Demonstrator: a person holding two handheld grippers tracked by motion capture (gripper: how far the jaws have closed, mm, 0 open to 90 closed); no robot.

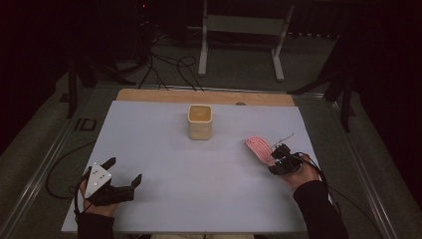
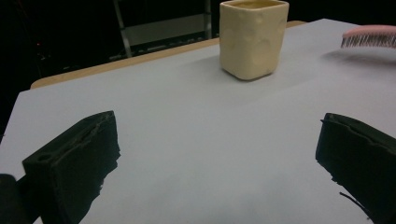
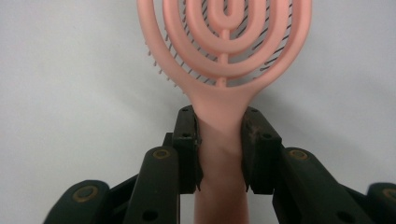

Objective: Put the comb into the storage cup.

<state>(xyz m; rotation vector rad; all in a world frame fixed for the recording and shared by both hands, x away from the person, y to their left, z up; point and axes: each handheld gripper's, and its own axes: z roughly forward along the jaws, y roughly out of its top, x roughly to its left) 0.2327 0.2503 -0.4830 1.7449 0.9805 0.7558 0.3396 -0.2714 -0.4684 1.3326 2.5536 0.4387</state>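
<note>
The right gripper view shows the right claw (image 3: 219, 140) clenched on the handle of the one pink brush (image 3: 224, 51); the left gripper view shows its bristles pointing down above the tabletop (image 2: 187, 140). One cream cup (image 1: 200, 122) stands mid-tabletop. The left claw (image 1: 124, 174) gapes wide, holding nothing.

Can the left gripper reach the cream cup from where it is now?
Probably yes. The left gripper is open and holds nothing, and bare table lies between it and the cream cup. The pink brush, clamped in the right gripper, is off to the side.
</note>
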